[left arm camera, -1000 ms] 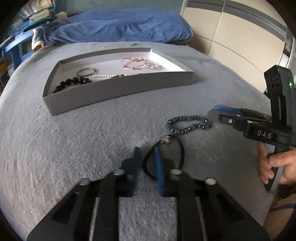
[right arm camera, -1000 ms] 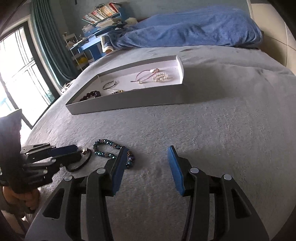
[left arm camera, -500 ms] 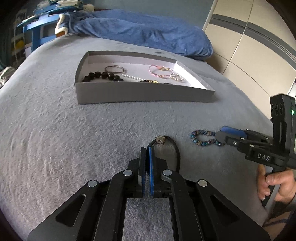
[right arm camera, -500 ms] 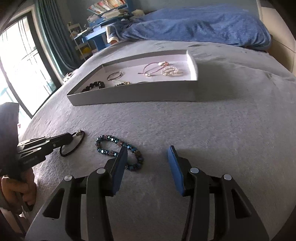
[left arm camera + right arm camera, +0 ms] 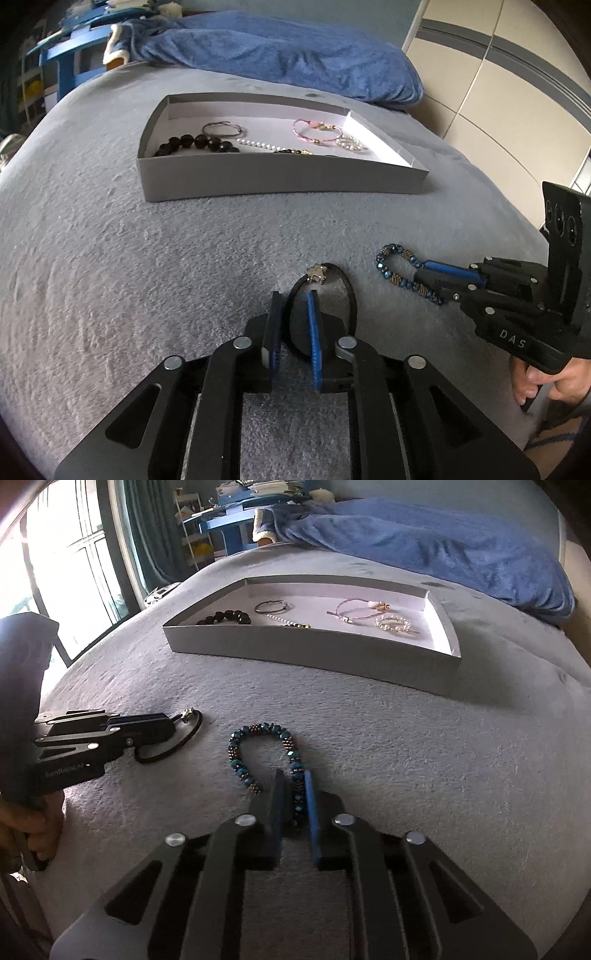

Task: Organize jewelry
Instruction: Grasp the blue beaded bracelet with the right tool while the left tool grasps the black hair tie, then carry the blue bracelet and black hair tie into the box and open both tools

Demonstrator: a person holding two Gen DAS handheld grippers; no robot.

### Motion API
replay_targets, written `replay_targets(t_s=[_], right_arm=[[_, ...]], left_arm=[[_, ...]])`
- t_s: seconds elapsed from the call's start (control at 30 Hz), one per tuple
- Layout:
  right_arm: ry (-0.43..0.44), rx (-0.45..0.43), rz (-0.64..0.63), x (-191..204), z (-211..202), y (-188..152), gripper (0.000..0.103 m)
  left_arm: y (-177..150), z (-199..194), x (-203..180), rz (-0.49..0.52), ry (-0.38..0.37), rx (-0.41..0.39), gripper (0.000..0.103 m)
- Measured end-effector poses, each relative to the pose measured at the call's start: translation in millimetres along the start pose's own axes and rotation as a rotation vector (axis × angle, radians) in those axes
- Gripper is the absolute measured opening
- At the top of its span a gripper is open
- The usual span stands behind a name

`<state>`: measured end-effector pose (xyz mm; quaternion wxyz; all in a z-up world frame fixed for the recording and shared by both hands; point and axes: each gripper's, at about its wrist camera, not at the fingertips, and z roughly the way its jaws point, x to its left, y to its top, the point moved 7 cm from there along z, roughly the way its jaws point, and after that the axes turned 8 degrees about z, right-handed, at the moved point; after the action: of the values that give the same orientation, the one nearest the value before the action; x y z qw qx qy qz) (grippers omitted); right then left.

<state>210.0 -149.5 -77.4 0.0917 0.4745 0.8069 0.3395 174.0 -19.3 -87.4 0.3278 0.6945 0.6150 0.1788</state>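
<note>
A black cord bracelet [image 5: 351,295] with a small star charm [image 5: 317,273] lies on the grey bedspread. My left gripper [image 5: 294,295] straddles its left strand; the jaws are opening, a narrow gap shows and the pads do not press the cord. To the right lies a blue beaded bracelet [image 5: 388,258], with my right gripper [image 5: 421,275] on its near end. In the right wrist view my right gripper [image 5: 293,773] is shut on one strand of the beaded bracelet [image 5: 236,746]. My left gripper [image 5: 171,722] and the cord bracelet [image 5: 192,734] are at the left.
A shallow grey tray [image 5: 280,177] further up the bed holds several bracelets, black beads and pearls among them. A blue blanket [image 5: 295,55] is bunched behind it. Wardrobe doors [image 5: 498,110] stand on the right, a window [image 5: 55,572] on the left. A person's hand [image 5: 535,376] grips each handle.
My right gripper's jaws, wide apart before, have closed on the beaded bracelet. My left gripper closed on the cord half a second ago and now shows a small gap. Both wrists have rolled a little.
</note>
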Motion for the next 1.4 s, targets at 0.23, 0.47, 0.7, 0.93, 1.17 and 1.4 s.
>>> replay_targets(t_s=[0.23, 0.47, 0.7, 0.93, 1.17, 1.4], right_arm=[[-0.012, -0.039, 0.032, -4.8, -7.0, 2.1, 0.007], [-0.045, -0.025, 0.021, -3.6, -3.9, 1.8, 0.008], [-0.053, -0.007, 0.017, -4.3, 0.1, 0.1, 0.009], [-0.024, -0.018, 0.034, -5.9, -0.9, 0.5, 0.008], [0.031, -0.066, 0.079, -10.6, -12.4, 3.8, 0.007], [0.061, -0.091, 0.076, -6.2, -22.2, 7.7, 0.007]], left_arm=[[-0.2, 0.3, -1.9, 0.014, -0.001, -0.001, 0.020], [-0.6, 0.9, -2.7, 0.023, 0.011, 0.003, 0.020], [-0.2, 1.2, -5.7, 0.055, 0.047, 0.009, 0.020], [0.3, -6.8, -8.7, 0.054, -0.010, -0.027, 0.004], [0.9, -14.0, -19.3, 0.089, -0.037, -0.056, 0.004], [7.6, -29.0, -19.2, 0.069, -0.081, -0.107, 0.004]])
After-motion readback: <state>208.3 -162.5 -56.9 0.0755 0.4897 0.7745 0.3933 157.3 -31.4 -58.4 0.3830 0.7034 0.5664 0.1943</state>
